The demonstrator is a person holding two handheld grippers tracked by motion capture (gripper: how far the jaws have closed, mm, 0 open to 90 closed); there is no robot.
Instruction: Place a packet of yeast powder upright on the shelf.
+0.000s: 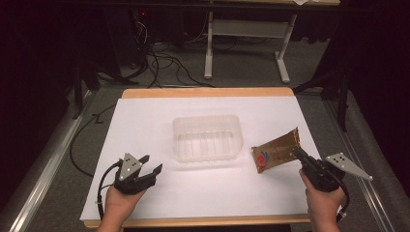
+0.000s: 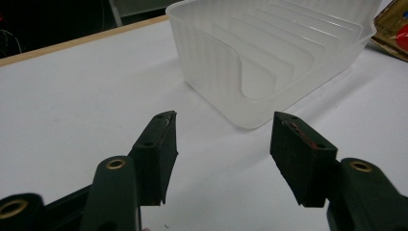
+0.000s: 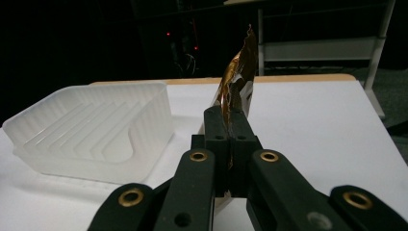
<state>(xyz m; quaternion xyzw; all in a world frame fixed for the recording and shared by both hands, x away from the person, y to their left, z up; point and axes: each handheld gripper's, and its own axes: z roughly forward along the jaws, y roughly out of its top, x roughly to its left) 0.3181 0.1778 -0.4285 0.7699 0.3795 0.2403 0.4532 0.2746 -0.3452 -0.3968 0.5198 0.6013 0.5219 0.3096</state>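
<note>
We have the gold packet [image 1: 276,151] pinched in our right gripper [image 1: 296,153], right of the empty tub [image 1: 207,137]; dropping it in likely remains, left gripper [image 1: 151,163] spread

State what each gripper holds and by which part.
Right gripper: shut on the gold snack packet, pinched at its edge. Left gripper: jaws open, holding nothing.

Left gripper [image 1: 150,163] rests low with jaws spread wide; right gripper [image 1: 296,152] has jaws clamped together.
</note>
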